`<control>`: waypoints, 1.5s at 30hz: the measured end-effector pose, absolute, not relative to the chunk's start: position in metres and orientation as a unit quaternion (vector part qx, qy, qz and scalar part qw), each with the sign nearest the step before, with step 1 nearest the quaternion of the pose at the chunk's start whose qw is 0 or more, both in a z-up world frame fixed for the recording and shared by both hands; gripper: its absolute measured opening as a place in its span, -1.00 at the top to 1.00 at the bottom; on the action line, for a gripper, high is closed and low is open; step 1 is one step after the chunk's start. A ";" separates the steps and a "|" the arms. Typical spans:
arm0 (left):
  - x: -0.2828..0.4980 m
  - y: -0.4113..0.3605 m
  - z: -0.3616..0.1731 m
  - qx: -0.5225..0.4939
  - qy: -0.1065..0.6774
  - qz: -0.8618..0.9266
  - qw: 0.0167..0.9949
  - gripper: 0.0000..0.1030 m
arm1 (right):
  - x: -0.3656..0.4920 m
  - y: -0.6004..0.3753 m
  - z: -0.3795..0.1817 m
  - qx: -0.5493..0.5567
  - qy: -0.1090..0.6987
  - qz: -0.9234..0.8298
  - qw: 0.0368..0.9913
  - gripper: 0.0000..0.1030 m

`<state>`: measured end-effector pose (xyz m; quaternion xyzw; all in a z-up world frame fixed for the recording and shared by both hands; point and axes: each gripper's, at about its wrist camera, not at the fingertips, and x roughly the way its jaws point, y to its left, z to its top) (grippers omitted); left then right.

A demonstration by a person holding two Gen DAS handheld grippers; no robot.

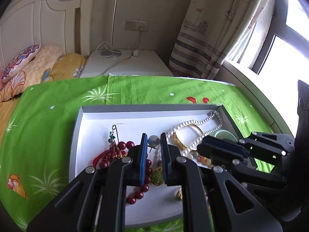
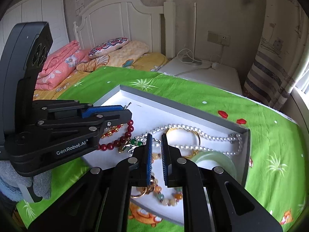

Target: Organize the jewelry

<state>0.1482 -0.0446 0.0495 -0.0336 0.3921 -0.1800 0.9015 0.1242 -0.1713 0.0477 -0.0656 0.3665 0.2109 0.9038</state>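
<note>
Two hand-held grippers hover over the white tray (image 1: 81,135) on the green cloth (image 1: 48,119): left hand-held gripper (image 1: 152,141) and right hand-held gripper (image 2: 155,141), both nearly closed, gripping nothing. Inside the tray: pearl necklace (image 2: 193,133), red bead bracelet (image 2: 127,135), gold bangle (image 1: 178,141), jade bangle (image 2: 218,158), all jumbled together.

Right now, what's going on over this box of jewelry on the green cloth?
A person holds two hand grippers over a shallow white box full of tangled jewelry. Both the left gripper and right gripper are nearly shut and empty. A pearl necklace, red bead bracelet, gold bangle and pale green bangle lie mixed together, unsorted.
</note>
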 end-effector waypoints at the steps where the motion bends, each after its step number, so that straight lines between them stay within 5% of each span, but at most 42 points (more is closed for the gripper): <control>1: 0.155 -0.043 0.049 -0.042 0.395 -0.181 0.900 0.75 | 0.131 -0.167 0.045 -0.073 0.371 0.214 0.901 0.78; 14: 0.206 -0.029 0.033 -0.104 0.419 -0.184 0.883 0.72 | 0.187 -0.133 0.028 -0.086 0.424 0.241 0.868 0.77; 16: 0.204 -0.027 0.037 -0.109 0.411 -0.182 0.887 0.40 | 0.189 -0.132 0.029 -0.081 0.428 0.241 0.868 0.74; 20: 0.198 -0.021 0.044 -0.110 0.407 -0.172 0.890 0.27 | 0.189 -0.140 0.034 -0.056 0.422 0.242 0.872 0.56; 24: 0.172 -0.015 0.073 -0.080 0.359 -0.131 0.921 -0.25 | 0.179 -0.160 0.056 -0.038 0.396 0.234 0.887 0.27; 28: 0.120 -0.016 0.116 -0.022 0.259 -0.066 0.963 -0.96 | 0.142 -0.198 0.110 -0.003 0.312 0.221 0.924 -0.53; 29: 0.106 -0.015 0.126 -0.022 0.237 -0.057 0.970 -0.95 | 0.125 -0.207 0.125 0.004 0.281 0.218 0.934 -0.69; 35: 0.054 -0.005 0.129 -0.062 0.222 -0.036 0.972 -0.95 | 0.035 -0.240 0.155 0.030 0.147 0.213 0.965 -0.69; 45: 0.039 0.004 0.076 -0.055 0.266 -0.046 0.961 -0.95 | 0.028 -0.242 0.083 -0.014 0.217 0.166 0.962 -0.69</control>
